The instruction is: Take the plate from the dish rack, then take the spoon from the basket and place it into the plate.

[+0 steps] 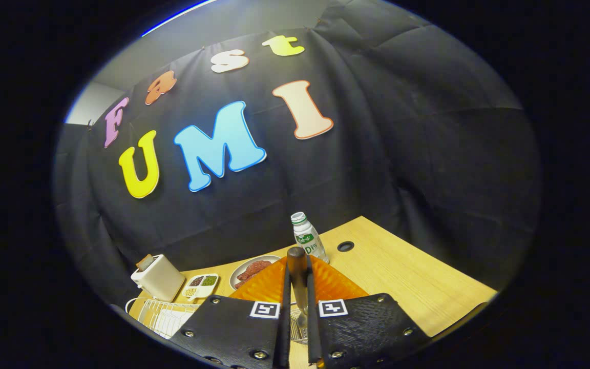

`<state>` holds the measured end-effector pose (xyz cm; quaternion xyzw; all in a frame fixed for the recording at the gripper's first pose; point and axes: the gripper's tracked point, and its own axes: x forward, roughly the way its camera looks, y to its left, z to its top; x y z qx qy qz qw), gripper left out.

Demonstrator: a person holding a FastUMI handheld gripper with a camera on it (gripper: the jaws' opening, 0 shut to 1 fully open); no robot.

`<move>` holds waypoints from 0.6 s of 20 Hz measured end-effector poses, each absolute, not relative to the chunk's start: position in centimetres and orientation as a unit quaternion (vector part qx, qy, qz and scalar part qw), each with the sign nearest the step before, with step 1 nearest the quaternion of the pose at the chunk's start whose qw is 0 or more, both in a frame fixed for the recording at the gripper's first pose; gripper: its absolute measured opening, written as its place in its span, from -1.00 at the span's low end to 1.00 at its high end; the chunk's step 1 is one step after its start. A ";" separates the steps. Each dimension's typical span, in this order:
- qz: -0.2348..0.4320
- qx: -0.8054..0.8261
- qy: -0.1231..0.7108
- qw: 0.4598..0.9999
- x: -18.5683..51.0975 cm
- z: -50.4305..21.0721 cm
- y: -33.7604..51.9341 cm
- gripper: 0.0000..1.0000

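1. The gripper [297, 312] has its two fingers drawn close together, pressing on the spoon [297, 277] from both sides; the spoon's dark handle stands up between them.
2. Just beyond the fingers lies an orange plate [325, 284] on the wooden table [402, 277].
3. A wire basket [299, 328] shows low between the fingers, under the spoon.
4. To the near left sits a white dish rack [164, 315].
5. Further left, a white toaster [157, 277] stands beside a small divided dish [200, 284].
6. A bowl of reddish food [251, 269] sits beyond the plate, and a small bottle [308, 238] stands to the bowl's right.
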<state>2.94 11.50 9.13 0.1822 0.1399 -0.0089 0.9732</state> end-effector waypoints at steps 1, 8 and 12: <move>0.003 0.179 0.137 0.974 2.6 10.4 12.2 -0.74; 0.120 0.157 0.130 0.972 -2.7 15.5 20.9 -0.74; 0.190 0.147 0.148 0.959 -6.4 15.3 26.9 -0.74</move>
